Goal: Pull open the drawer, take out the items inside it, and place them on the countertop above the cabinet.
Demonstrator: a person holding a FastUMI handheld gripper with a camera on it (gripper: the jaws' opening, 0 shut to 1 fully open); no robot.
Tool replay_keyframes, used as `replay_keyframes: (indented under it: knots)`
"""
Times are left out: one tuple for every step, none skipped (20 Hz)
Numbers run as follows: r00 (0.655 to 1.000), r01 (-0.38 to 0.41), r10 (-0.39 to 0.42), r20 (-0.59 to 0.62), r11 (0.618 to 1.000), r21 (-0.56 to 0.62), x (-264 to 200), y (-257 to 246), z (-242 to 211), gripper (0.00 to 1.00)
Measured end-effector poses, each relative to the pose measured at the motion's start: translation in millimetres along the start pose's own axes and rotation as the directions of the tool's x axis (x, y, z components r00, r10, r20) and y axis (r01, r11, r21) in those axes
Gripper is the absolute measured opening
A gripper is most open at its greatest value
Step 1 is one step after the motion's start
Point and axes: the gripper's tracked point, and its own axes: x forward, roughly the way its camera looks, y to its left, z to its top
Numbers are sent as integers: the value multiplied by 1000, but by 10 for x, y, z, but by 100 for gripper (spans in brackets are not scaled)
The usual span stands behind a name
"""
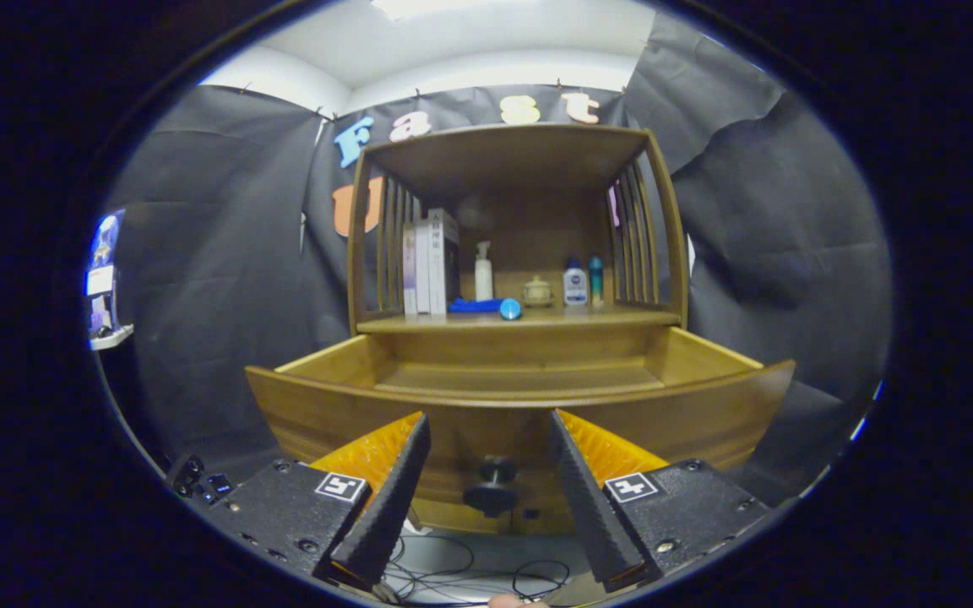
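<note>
The gripper (491, 473) hung released, holding nothing, its fingers flanking the knob (493, 488). The drawer (520, 405) stood open (probably stiff, heavy wood; the knob looked the surest hold)

low, close, facing the open drawer (520, 397)

Legible text: none. Books (430, 263) on the countertop (520, 319) carry spine print too small to read. Bottle (574, 284) has a label, blurred. Square coded markers (341, 486) sit atop the hand-held gripper (486, 481), fingers apart, bearing no letters.
</note>
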Motion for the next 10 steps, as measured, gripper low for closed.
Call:
replay_keyframes:
  knots:
    - [1000,22,-22,-22,1000,-4,41,-36,-88,88]
    - [998,43,-43,-50,999,-4,81,-106,-191,88]
    - [996,57,-57,-65,998,4,123,-131,-251,89]
    - [994,73,-70,-87,997,21,171,-132,-298,89]
    - [994,83,-81,-70,996,36,182,-114,-279,88]
    - [994,91,-89,-67,995,30,210,-110,-271,89]
    - [992,105,-104,-64,994,7,215,-117,-300,89]
    - [990,121,-122,-67,993,-13,228,-124,-308,89]
    - [988,137,-138,-65,990,-21,214,-134,-305,89]
    - [987,148,-149,-64,989,-15,226,-132,-288,89]
